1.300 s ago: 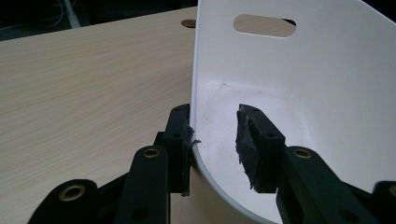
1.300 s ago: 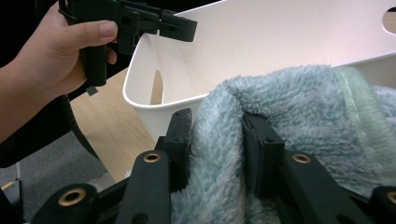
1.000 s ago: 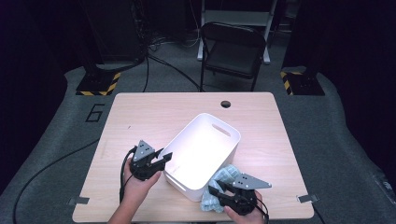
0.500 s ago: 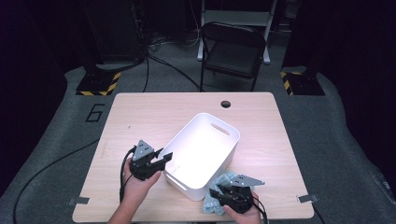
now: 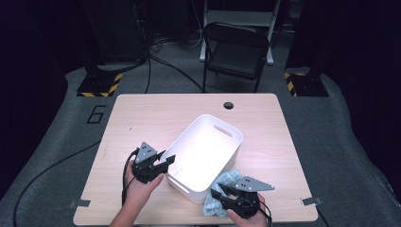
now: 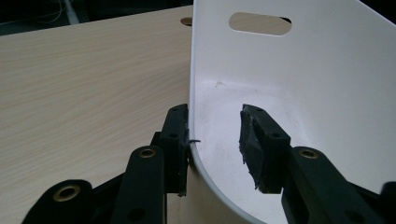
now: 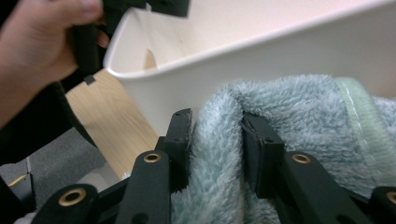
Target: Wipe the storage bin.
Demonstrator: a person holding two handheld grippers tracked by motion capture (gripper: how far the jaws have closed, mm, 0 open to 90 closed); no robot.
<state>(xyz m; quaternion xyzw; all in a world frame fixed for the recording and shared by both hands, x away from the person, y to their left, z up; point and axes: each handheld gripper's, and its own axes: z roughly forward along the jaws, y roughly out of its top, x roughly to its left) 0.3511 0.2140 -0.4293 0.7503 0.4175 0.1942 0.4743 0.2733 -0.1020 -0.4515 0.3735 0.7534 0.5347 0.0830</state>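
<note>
The left gripper (image 5: 169, 160) had just been opening its jaws: the rim of the white bin (image 5: 204, 156) was between them, with one pad against the outside of the wall and the other pad standing apart inside, so the hold on the bin was released. The right gripper (image 5: 216, 194) had moved a little since half a second earlier, sliding to the left along the near edge of the table (image 5: 142, 118), and its jaws had opened only slightly; they were pressed on a fold of the light blue towel (image 7: 280, 116), which bulged between the pads. The towel (image 5: 226, 181) lay on the table just beside the near right corner of the bin, touching its outer wall, and not inside it. I judged that the bin was now placed where the person wanted it and that the towel would be lifted over the rim next, but this step was not yet done. The table was of pale wood with a round cable hole (image 5: 229, 105) near the far edge. Around it was a grey carpet with a printed number six (image 5: 96, 114), a black folding chair (image 5: 235, 52) behind the table, and yellow-black striped stand bases (image 5: 100, 86) in the dark room.
</note>
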